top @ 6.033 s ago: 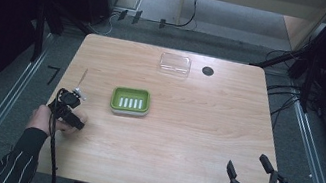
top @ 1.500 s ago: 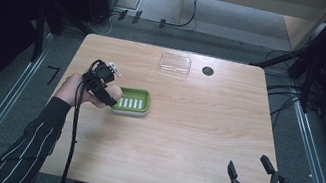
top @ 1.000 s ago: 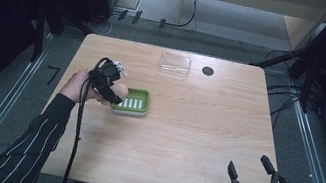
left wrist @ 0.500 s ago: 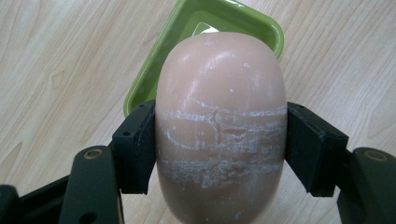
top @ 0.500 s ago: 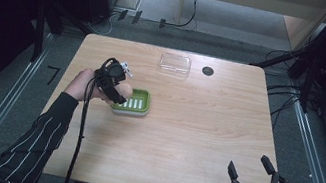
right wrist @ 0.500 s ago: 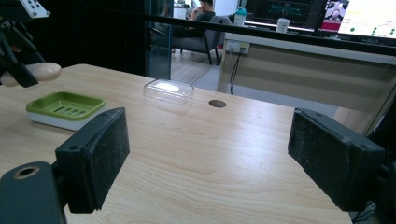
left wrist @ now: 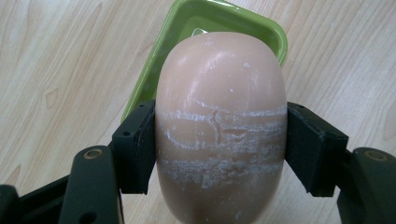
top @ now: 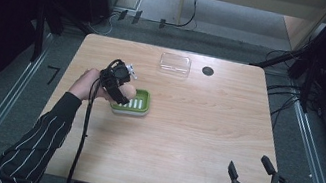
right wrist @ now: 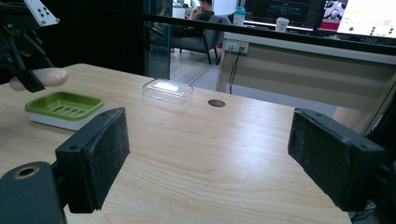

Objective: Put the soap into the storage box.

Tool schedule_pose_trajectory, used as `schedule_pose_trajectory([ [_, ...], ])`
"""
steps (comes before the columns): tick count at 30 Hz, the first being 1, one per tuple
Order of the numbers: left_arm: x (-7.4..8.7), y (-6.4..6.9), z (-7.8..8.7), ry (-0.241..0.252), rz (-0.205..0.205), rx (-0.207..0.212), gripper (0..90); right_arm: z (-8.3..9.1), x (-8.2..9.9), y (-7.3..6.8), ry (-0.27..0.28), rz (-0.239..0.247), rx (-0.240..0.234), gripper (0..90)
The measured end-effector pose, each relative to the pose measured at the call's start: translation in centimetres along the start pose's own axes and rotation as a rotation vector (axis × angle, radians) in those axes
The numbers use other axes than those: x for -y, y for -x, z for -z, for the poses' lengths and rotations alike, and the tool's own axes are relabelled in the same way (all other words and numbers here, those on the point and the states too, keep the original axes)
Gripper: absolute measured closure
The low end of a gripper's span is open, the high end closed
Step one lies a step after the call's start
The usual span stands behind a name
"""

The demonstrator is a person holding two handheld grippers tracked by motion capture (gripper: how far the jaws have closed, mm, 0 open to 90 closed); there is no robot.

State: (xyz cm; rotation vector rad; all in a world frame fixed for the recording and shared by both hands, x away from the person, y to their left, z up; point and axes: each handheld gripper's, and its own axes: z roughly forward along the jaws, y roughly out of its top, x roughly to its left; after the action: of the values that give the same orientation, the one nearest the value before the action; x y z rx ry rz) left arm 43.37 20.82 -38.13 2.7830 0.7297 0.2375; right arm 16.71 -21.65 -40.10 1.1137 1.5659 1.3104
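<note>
One bar held: a pale pink soap bar (left wrist: 220,126), scuffed with white marks, is clamped across its middle between the two black jaws of the left gripper (left wrist: 220,140).
Soap position: the bar is held above the near-left part of the green soap dish (top: 132,103); in the right gripper view it is seen raised clear of the dish, not resting in it.
Soap dish: a green slotted tray on a white base, set flat on the left half of the wooden table (top: 182,140).
Left hand: the left hand (top: 85,84) is wrapped around the gripper body, just left of the dish; a striped sleeve (top: 39,146) and a black cable are seen trailing toward the near edge.
Clear lid: a transparent plastic lid (top: 174,65) is seen at the far edge of the table, well apart from the dish.
Table hole: a dark round hole (top: 207,71) is noted just right of the lid.
Right gripper: the right gripper (top: 250,175) is held at the near right corner, jaws spread wide with nothing between them, well apart from the dish.
</note>
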Motion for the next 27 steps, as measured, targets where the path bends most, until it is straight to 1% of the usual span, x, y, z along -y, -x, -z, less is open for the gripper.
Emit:
schedule_pose_trajectory([
  [8, -0.3, -0.1, -0.6, 0.005, -0.023, 0.008, 33.8, 0.0, 0.0, 0.1, 0.0, 0.001, 0.004, 13.2],
  [10, -0.3, -0.2, -0.7, 0.004, -0.033, 0.02, 33.8, 0.0, 0.0, 0.0, -0.001, 0.001, 0.004, 13.3],
  [12, -0.4, -0.2, -0.8, 0.009, -0.03, 0.024, 33.8, 0.0, 0.0, 0.0, -0.001, 0.001, 0.005, 13.2],
  [14, -0.4, -0.3, -0.9, 0.003, -0.044, 0.022, 33.8, 0.0, 0.0, 0.1, -0.001, 0.002, 0.005, 13.2],
  [15, -0.4, -0.3, -0.9, 0.003, -0.044, 0.022, 33.8, 0.0, 0.0, 0.1, -0.001, 0.002, 0.005, 13.2],
  [16, -0.5, -0.3, -1.0, 0.013, -0.042, 0.018, 33.8, 0.1, 0.0, 0.1, -0.004, 0.0, 0.007, 13.2],
  [17, -0.6, -0.3, -1.1, 0.016, -0.056, 0.02, 33.8, 0.1, 0.0, 0.1, -0.003, 0.0, 0.007, 13.3],
  [18, -0.6, -0.3, -1.2, 0.018, -0.061, 0.025, 33.8, 0.1, 0.0, 0.1, -0.004, -0.001, 0.007, 13.2],
  [20, -0.7, -0.3, -1.2, 0.023, -0.061, 0.023, 33.8, 0.1, 0.0, 0.1, -0.005, 0.0, 0.008, 13.2],
  [21, -0.8, -0.3, -1.4, 0.026, -0.082, 0.021, 33.8, 0.1, 0.1, 0.1, -0.004, 0.0, 0.009, 13.2],
  [23, -0.9, -0.3, -1.5, 0.031, -0.081, 0.026, 33.8, 0.1, 0.1, 0.1, -0.005, 0.001, 0.009, 13.2],
  [24, -1.0, -0.3, -1.6, 0.032, -0.097, 0.02, 33.8, 0.1, 0.1, 0.1, -0.004, 0.001, 0.01, 13.3],
  [25, -1.0, -0.2, -1.6, 0.036, -0.1, 0.028, 33.8, 0.1, 0.1, 0.1, -0.004, 0.0, 0.01, 13.3],
  [27, -1.1, -0.2, -1.7, 0.036, -0.103, 0.03, 33.8, 0.1, 0.1, 0.1, -0.004, 0.001, 0.01, 13.2],
])
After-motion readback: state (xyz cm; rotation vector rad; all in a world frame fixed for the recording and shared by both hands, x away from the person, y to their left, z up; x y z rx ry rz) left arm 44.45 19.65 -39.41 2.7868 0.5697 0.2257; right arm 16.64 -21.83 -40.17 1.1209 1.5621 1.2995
